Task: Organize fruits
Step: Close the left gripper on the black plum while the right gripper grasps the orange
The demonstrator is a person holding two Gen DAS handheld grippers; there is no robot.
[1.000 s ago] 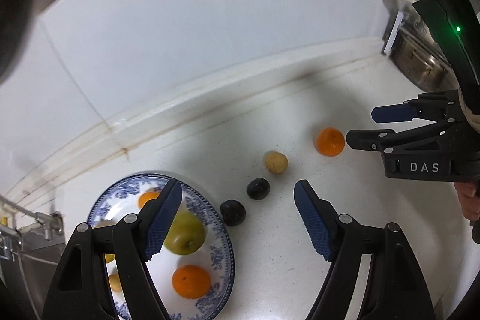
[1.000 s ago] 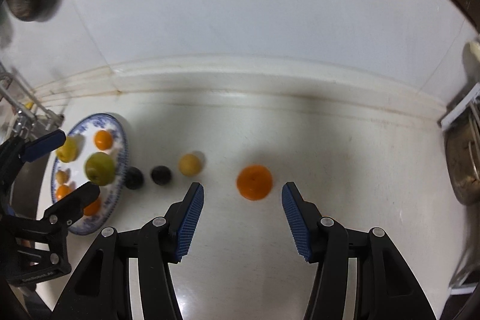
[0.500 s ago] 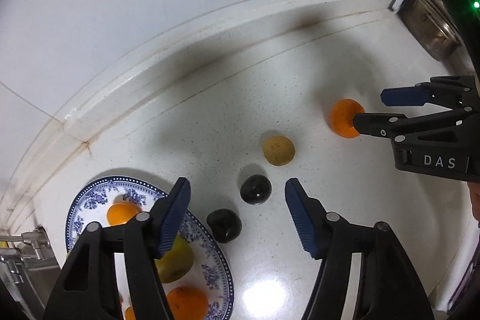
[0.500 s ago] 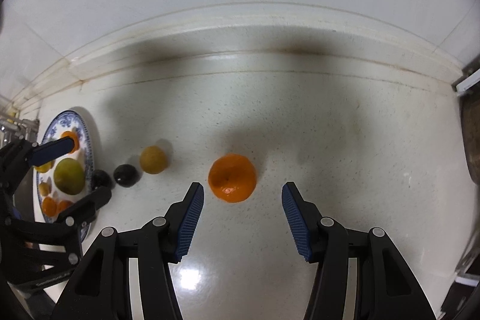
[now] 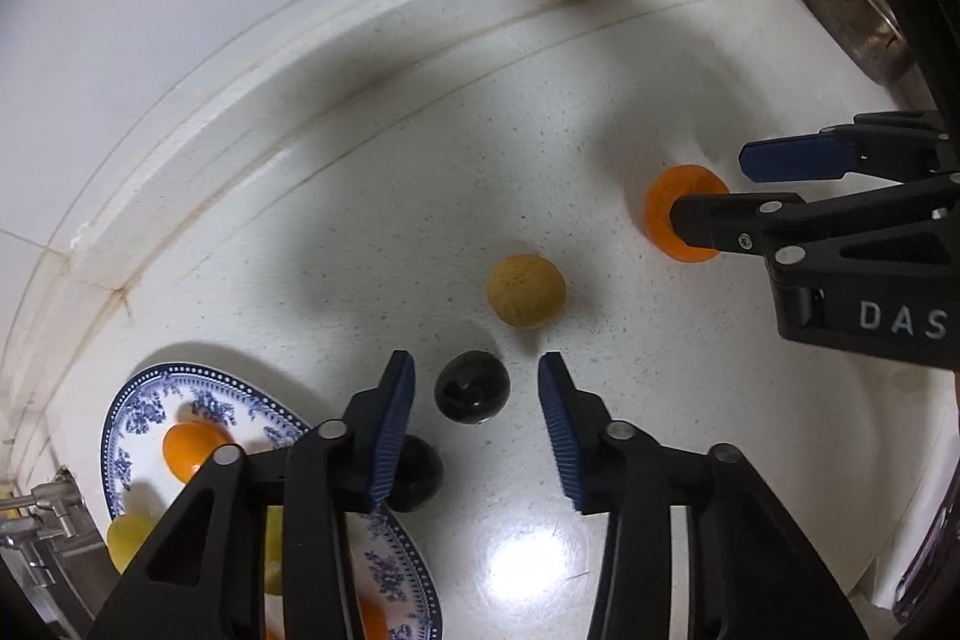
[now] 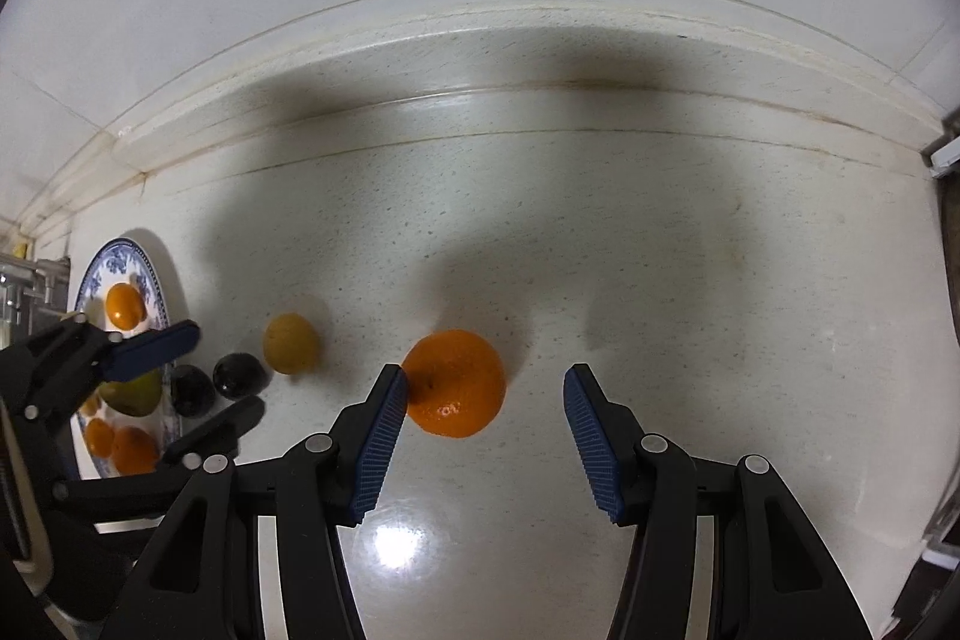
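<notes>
Fruits are partly gathered: the plate [image 5: 129, 403] to the lower left of the left tool [image 5: 474, 415] already carries several pieces, among them a tangerine [image 5: 192, 451], a green-yellow fruit [image 6: 132, 391] and other orange ones half hidden behind the tool's frame. Four pieces are on the table [image 5: 600, 550] and not on the plate, so by my reckoning the job is somewhere past the middle, with four transfers left.

Nearest the plate is a dark plum [image 5: 414, 472], just at the rim and partly behind the left tool's left finger. A second plum [image 5: 473, 387] lies between the left tool's fingers, which stand apart on either side of it without touching it. Just ahead of that tool sits a yellow fruit [image 5: 526, 290] (round and dull-skinned, kind unclear).

Farthest from the plate is the orange [image 6: 454, 382]. The right tool [image 6: 480, 421] has its fingers spread wide around it; the left finger's tip looks to be at or almost at the skin, the right finger well clear. Neither tool holds anything.

So both tools seem set for a grasp, the left on the second plum, the right on the orange. After those two go to the plate, the yellow fruit and the rim-side plum would remain.
</notes>
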